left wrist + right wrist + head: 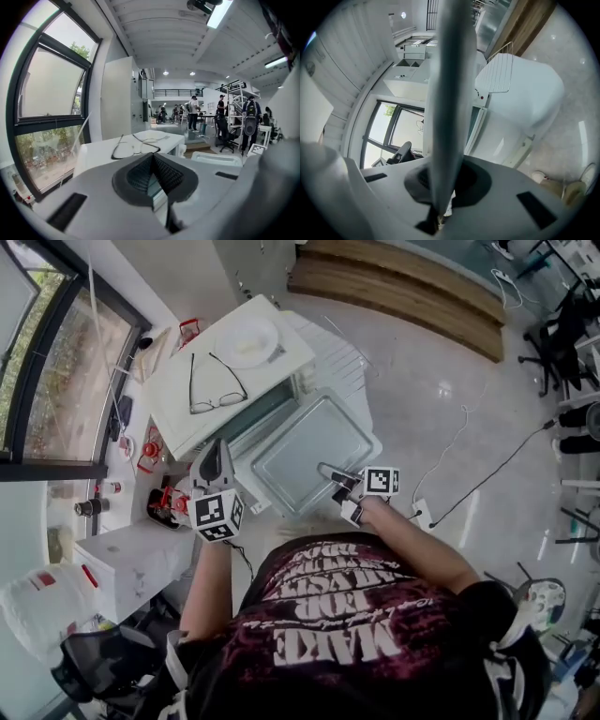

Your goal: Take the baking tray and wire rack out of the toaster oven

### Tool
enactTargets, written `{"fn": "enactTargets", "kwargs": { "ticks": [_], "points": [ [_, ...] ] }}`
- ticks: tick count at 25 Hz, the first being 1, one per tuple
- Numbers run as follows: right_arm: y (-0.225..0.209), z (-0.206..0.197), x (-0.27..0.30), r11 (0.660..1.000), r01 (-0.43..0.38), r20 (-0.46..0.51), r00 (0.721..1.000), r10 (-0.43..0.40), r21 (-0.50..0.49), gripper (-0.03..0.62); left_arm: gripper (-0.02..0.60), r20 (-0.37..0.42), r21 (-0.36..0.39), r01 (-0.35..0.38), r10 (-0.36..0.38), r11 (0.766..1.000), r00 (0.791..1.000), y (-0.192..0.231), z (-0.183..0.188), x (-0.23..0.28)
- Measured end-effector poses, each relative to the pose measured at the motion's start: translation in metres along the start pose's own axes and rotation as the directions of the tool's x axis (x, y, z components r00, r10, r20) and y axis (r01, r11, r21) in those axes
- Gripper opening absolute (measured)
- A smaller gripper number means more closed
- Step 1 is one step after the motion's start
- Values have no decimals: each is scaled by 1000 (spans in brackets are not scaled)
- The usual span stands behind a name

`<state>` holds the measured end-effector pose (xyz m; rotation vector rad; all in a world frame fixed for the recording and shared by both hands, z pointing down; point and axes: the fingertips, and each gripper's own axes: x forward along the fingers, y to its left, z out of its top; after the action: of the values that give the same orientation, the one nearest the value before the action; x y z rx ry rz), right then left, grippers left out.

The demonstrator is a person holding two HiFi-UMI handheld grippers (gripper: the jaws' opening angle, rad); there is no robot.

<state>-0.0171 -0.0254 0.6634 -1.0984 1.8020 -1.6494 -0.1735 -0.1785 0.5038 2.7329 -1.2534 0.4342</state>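
Observation:
The grey baking tray is out in front of the white toaster oven, held level above the floor. My right gripper is shut on its near edge; in the right gripper view the tray runs edge-on up from the jaws. The wire rack lies on the white surface right of the oven and shows in the right gripper view as the rack. My left gripper hovers by the oven's front left, shut with nothing in it.
Glasses and a white plate rest on the oven top. Red items crowd the ledge by the window at left. A cable and power strip lie on the floor, with a wooden platform beyond.

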Motion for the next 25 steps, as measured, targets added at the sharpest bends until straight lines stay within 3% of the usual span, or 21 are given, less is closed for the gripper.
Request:
{"fn": "enactTargets", "kwargs": {
  "ticks": [4,9,14,25],
  "points": [
    [4,18,-44,997,49,-4,999,-49,-64,12,6,34,-43,111,-110,993,993,-74,18,-2],
    [12,52,-95,995,55,21,998,-54,-82,12,6,62,-23,202,-200,979,978,-148,42,2],
    [12,73,-139,996,65,57,996,-62,-55,12,6,44,-26,214,-213,976,976,-193,43,9],
    [-4,94,-200,996,87,42,995,-86,-31,12,6,13,-2,245,-245,969,969,-267,53,21]
  ]
}}
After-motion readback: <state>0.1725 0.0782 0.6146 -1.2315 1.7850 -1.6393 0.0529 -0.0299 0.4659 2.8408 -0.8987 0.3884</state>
